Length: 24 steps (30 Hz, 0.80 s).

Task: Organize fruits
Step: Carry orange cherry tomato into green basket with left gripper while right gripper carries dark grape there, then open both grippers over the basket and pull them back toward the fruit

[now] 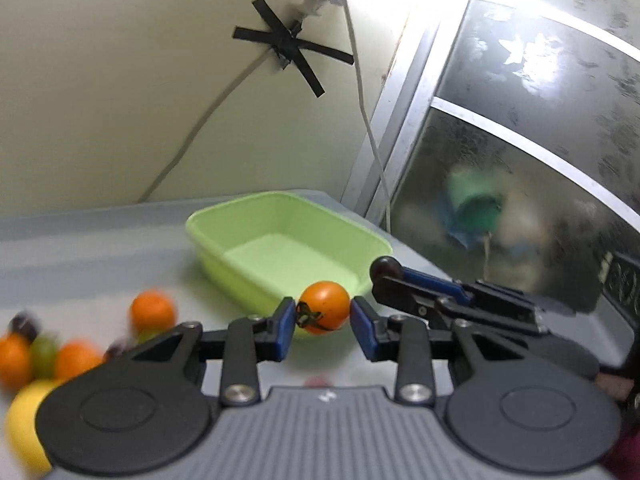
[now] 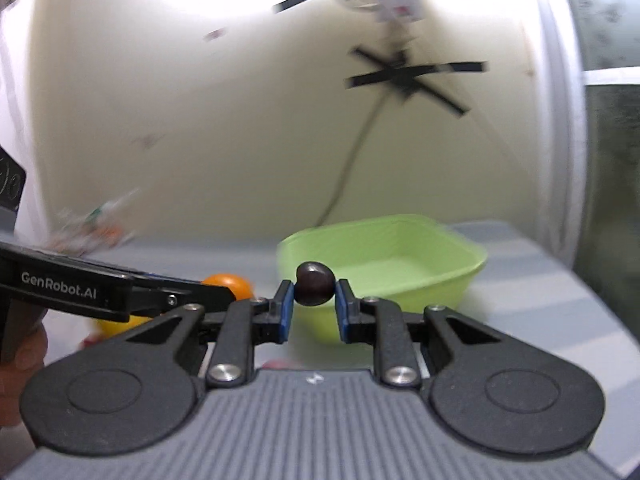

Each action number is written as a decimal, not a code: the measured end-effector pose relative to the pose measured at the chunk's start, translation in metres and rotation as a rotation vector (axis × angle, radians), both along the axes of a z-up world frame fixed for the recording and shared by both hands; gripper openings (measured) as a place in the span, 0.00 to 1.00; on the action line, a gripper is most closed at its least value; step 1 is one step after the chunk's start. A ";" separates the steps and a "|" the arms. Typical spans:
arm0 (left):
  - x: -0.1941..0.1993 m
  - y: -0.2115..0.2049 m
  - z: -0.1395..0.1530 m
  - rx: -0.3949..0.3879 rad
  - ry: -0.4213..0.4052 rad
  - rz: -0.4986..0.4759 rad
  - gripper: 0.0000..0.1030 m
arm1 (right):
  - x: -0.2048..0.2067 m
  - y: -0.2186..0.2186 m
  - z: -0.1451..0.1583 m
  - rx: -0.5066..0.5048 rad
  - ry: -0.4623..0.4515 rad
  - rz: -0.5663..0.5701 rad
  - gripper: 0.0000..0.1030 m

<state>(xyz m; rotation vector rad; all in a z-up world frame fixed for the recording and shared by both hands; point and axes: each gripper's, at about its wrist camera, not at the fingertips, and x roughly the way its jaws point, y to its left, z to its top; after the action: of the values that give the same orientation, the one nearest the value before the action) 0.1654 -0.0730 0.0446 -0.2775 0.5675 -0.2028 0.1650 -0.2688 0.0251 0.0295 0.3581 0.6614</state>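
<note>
My left gripper [image 1: 323,322] is shut on a small orange fruit [image 1: 325,306] with a dark stem and holds it above the table, near the front of an empty light green tub [image 1: 280,240]. My right gripper [image 2: 315,304] is shut on a small dark round fruit [image 2: 315,283], in front of the same green tub [image 2: 400,256]. The right gripper also shows in the left wrist view [image 1: 386,270] beside the tub. The left gripper crosses the right wrist view, with its orange fruit [image 2: 230,284] at its tip.
A pile of fruit lies at the left of the table: oranges [image 1: 152,310], a green fruit [image 1: 44,354], dark fruits [image 1: 24,322] and a yellow one [image 1: 24,424]. A taped cable [image 1: 288,44] runs down the wall. A glass door [image 1: 520,160] stands to the right.
</note>
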 end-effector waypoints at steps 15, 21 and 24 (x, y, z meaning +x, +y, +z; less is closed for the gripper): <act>0.070 -0.006 -0.022 -0.022 0.117 0.082 0.32 | 0.042 -0.002 -0.021 -0.034 -0.015 -0.078 0.34; 0.047 0.006 -0.004 -0.080 0.098 0.120 0.38 | 0.042 -0.010 -0.019 0.020 -0.025 -0.075 0.43; 0.014 0.021 0.014 -0.116 0.047 0.155 0.38 | 0.042 -0.017 -0.017 0.054 -0.023 -0.087 0.43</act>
<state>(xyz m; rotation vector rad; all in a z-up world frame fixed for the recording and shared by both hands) 0.1798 -0.0521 0.0584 -0.4383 0.5788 -0.0798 0.2069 -0.2861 0.0081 0.0884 0.3145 0.5849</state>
